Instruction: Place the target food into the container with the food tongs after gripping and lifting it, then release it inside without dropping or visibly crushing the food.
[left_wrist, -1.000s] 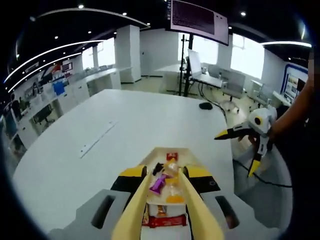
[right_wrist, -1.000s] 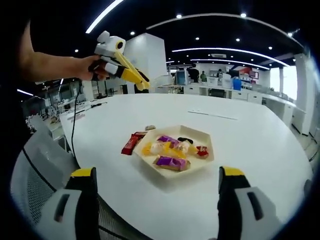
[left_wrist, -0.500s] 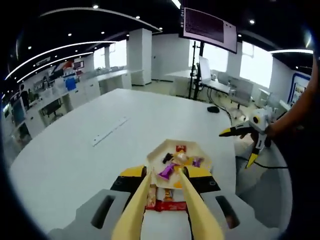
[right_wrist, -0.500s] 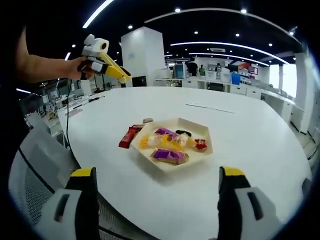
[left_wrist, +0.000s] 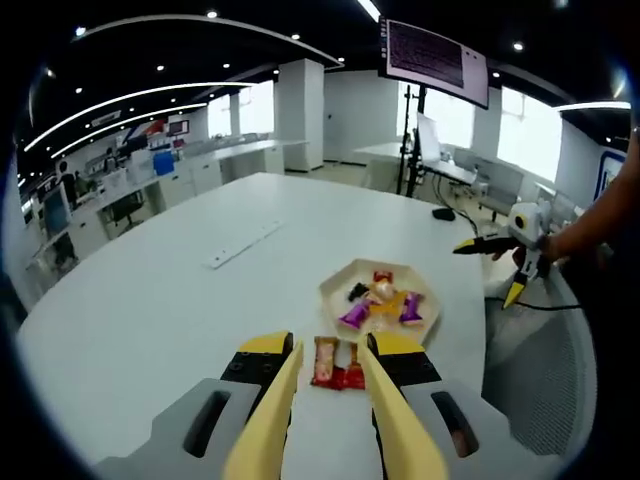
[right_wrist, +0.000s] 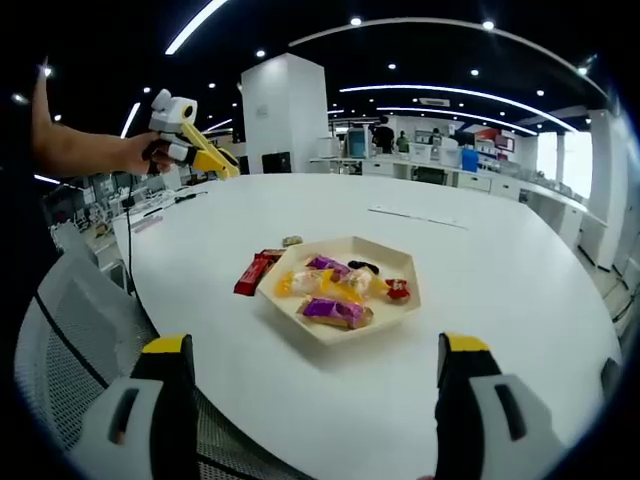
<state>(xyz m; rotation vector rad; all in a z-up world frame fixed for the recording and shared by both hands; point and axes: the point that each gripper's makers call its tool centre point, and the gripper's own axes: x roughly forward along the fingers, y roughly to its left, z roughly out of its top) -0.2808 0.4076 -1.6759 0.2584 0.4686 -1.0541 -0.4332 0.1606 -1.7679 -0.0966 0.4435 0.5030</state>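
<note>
A: So, the red snack bar (left_wrist: 337, 363) lies on the surface (left_wrist: 160, 300) just beside the tray (left_wrist: 333, 297), between the left hand-held gripper (left_wrist: 330, 366) tongs, which stand apart.

B: Close gently on its middle, lift level. The right hand-held gripper (right_wrist: 312, 352) gapes wide, idle.

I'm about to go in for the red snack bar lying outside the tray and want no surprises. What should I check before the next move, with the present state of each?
1. Red snack bar lies on the table outside the tray: ok.
2. Left gripper is lined up with the bar, which sits just beyond its tips: ok.
3. Left jaws are parted enough to take the bar: cannot tell, the gap looks narrow.
4. Tray has free space for the bar among the sweets: ok, bare floor shows near its edges.
5. Right gripper is open, holding nothing and clear of the tray: ok.
</note>
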